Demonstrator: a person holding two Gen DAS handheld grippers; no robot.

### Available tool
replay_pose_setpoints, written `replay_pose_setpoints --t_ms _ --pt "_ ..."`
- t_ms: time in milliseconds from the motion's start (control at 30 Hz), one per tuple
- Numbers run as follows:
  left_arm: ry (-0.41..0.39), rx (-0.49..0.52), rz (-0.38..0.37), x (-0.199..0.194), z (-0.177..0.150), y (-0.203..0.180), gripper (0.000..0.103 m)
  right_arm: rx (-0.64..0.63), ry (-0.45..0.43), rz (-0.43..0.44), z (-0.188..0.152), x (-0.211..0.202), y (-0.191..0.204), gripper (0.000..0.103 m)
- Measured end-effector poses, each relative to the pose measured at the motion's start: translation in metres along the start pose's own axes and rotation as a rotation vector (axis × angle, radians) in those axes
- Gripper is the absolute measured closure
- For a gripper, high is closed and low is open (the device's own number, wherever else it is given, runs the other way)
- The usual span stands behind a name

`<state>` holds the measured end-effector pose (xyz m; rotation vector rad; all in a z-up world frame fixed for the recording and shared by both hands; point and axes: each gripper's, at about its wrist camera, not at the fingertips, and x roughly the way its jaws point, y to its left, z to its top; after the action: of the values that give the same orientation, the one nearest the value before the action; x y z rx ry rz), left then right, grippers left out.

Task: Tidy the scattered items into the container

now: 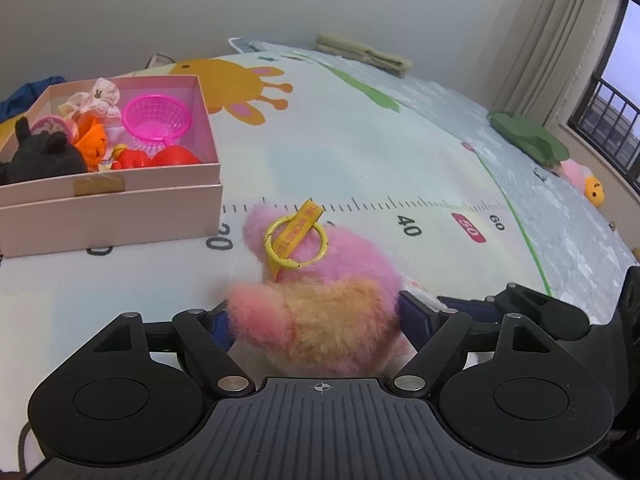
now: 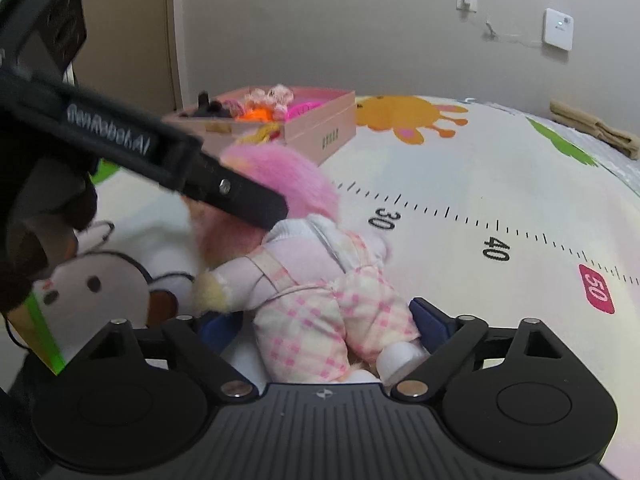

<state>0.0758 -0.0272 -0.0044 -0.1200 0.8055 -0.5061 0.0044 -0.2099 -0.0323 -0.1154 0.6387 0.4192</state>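
A plush doll point(image 1: 320, 312) with pink and orange fur and a yellow ring point(image 1: 295, 243) on its head lies on the play mat. My left gripper point(image 1: 316, 320) is shut on its furry head, with both blue pads pressed into the fur. In the right wrist view the doll point(image 2: 320, 292) shows a pink checked outfit. My right gripper point(image 2: 322, 324) stands open around its legs, with a small gap at the left pad. One black finger of the left gripper point(image 2: 240, 200) crosses the doll's head. The pink box point(image 1: 120, 200) holds several toys at the left.
The pink box point(image 2: 320, 128) sits at the back in the right wrist view. A white flat plush point(image 2: 100, 284) lies left of the doll. A green cloth point(image 1: 528, 136) and a yellow-pink toy point(image 1: 584, 182) lie far right. Folded towels point(image 1: 364, 54) rest near the wall.
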Motion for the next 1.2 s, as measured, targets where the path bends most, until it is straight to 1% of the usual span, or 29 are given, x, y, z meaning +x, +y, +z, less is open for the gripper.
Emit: replay_pose_setpoints --t_ms 100,167,233,300,333,400,467,533,600,700,800,900,1033,1200 --pt "0.006 -0.011 -0.012 -0.001 -0.002 0.002 0.019 0.020 -0.003 0.029 0.002 -0.003 -0.005 0.016" --pt "0.007 -0.016 -0.017 -0.001 -0.003 0.004 0.019 0.015 0.000 0.023 0.002 -0.002 -0.005 0.016" --pt "0.008 -0.017 -0.021 0.000 -0.004 0.005 0.019 0.002 0.009 -0.001 0.001 0.000 -0.002 0.016" --pt "0.011 -0.017 -0.023 0.001 -0.003 0.004 0.019 -0.008 0.019 -0.030 0.000 0.004 -0.001 0.012" --pt "0.014 -0.019 -0.026 0.001 -0.004 0.003 0.019 -0.005 0.029 -0.038 -0.001 0.007 -0.002 0.008" --pt "0.017 -0.018 -0.026 0.003 -0.003 0.003 0.019 0.013 0.041 -0.046 -0.002 0.012 -0.005 0.004" --pt "0.020 -0.022 -0.029 0.005 -0.003 0.003 0.019 0.024 0.042 -0.038 -0.003 0.013 -0.007 0.004" --pt "0.018 -0.023 -0.030 0.006 -0.003 0.004 0.019 0.021 0.032 -0.027 -0.003 0.011 -0.007 0.010" --pt "0.018 -0.025 -0.031 0.006 -0.003 0.005 0.019 0.017 0.025 -0.033 -0.003 0.007 -0.006 0.013" --pt "0.017 -0.028 -0.033 0.005 -0.003 0.005 0.020 0.018 0.014 -0.034 -0.004 0.005 -0.006 0.014" --pt "0.015 -0.022 -0.033 0.004 -0.003 0.004 0.021 -0.004 0.009 -0.045 -0.003 0.004 -0.003 0.015" --pt "0.016 -0.027 -0.037 0.005 -0.003 0.005 0.021 0.001 0.014 -0.041 -0.004 0.005 -0.005 0.014" --pt "0.016 -0.036 -0.043 0.006 -0.003 0.006 0.021 0.017 0.032 -0.046 -0.006 0.008 -0.008 0.011" --pt "0.001 -0.053 -0.051 0.006 -0.005 0.007 0.022 0.029 0.019 -0.050 -0.008 0.004 -0.007 0.012"
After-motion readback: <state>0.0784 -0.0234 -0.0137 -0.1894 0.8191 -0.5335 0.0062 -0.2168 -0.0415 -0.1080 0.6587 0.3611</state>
